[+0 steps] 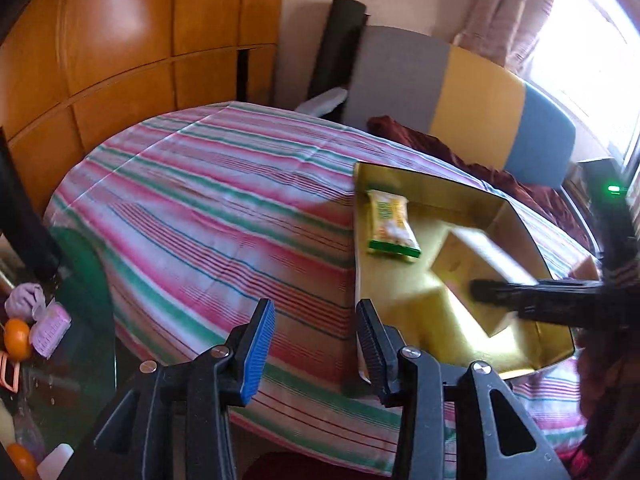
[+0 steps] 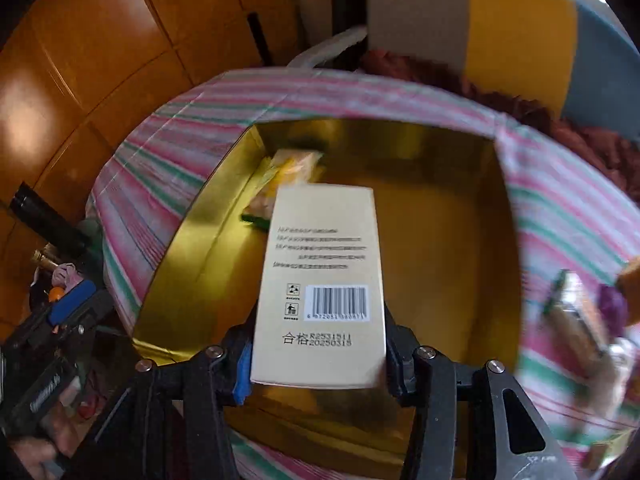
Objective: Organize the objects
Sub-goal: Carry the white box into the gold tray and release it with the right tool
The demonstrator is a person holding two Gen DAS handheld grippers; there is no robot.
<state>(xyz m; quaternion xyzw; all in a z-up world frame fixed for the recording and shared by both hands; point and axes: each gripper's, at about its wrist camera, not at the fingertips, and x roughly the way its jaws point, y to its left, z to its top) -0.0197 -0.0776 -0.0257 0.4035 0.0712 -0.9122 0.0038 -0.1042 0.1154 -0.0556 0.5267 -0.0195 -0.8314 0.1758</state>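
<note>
Right gripper [image 2: 318, 354] clamped on cream carton [image 2: 320, 284], held above gold tray [image 2: 192, 240]; long axis along fingers, pointing toward tray's far wall. Snack packet [image 2: 280, 184] beyond carton, by tray's left wall. Left gripper [image 1: 316, 344] wide, empty, just outside tray's left wall [image 1: 357, 240].

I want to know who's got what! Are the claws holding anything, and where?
The right claw pinches the pale gold cardboard box by its long sides, near the barcode end. The left claw is open, empty.
</note>
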